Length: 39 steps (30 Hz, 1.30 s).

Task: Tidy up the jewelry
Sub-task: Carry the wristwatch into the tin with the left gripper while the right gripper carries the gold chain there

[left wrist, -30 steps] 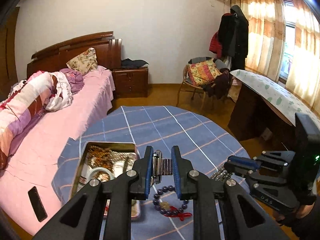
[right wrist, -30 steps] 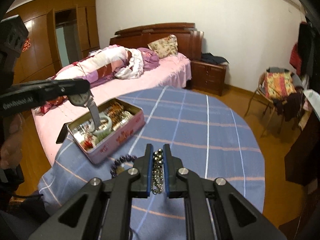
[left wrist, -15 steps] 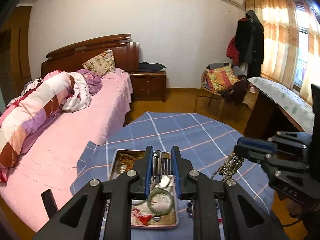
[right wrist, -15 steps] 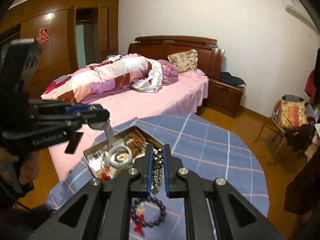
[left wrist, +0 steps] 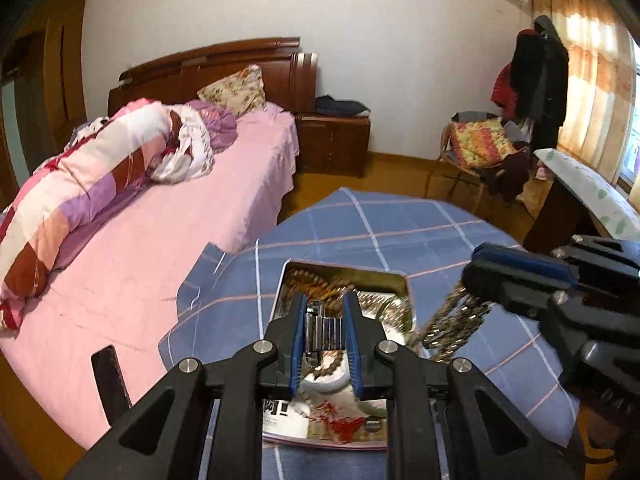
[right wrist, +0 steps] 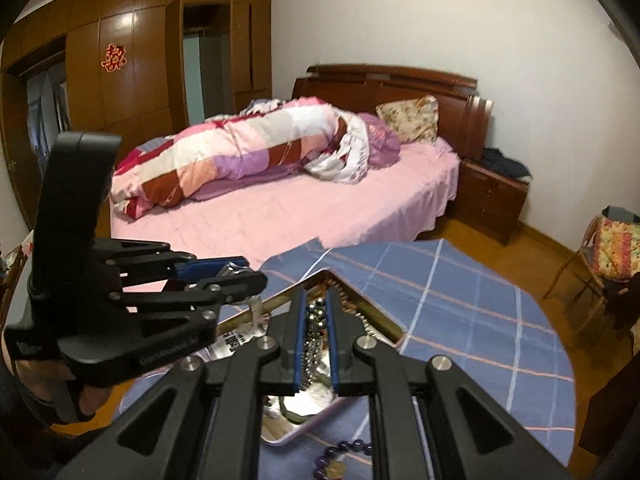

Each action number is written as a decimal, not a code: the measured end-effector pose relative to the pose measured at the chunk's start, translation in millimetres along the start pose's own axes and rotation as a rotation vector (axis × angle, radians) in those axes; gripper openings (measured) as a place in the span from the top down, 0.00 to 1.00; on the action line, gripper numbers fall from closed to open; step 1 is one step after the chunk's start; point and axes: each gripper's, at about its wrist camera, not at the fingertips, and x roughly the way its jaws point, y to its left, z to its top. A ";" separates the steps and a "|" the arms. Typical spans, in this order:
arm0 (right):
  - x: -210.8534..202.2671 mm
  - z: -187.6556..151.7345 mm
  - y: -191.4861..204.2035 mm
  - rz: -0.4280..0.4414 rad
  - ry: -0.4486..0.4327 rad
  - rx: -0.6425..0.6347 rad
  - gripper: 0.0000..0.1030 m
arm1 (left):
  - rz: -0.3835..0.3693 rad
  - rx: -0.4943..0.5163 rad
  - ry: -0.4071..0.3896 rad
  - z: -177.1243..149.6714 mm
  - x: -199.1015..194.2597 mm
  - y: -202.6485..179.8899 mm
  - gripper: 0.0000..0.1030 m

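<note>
The left gripper [left wrist: 326, 338] is clenched on a metal watch band [left wrist: 323, 330], stiff-linked yet floppy, hanging over the open tin [left wrist: 405, 285] on the tabletop [left wrist: 400, 224]. At its three o'clock, the right gripper [right wrist: 316, 344] pinches a limp, slippery bead chain [right wrist: 314, 334], best held mid-length; the tin's rim and a purple bead bracelet [right wrist: 340, 450] lie near.

Red double-happiness sign [right wrist: 114, 57] was stuck on the wardrobe door [right wrist: 84, 80]. White card [left wrist: 284, 416] inside the tin [left wrist: 402, 284] carried bold black characters, unreadable. Lettering on the left gripper [right wrist: 240, 276] body was too blurred to read.
</note>
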 end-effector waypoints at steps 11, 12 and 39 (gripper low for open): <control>43.0 -18.7 2.7 0.027 0.109 0.024 0.88 | 0.016 0.000 0.044 -13.4 16.7 6.1 0.82; 45.2 -20.4 3.4 0.028 0.117 0.025 0.88 | 0.018 0.002 0.047 -12.8 18.7 7.3 0.82; 38.6 -48.6 -27.8 0.031 0.162 0.095 0.48 | 0.030 0.003 0.058 -33.4 21.9 0.0 0.27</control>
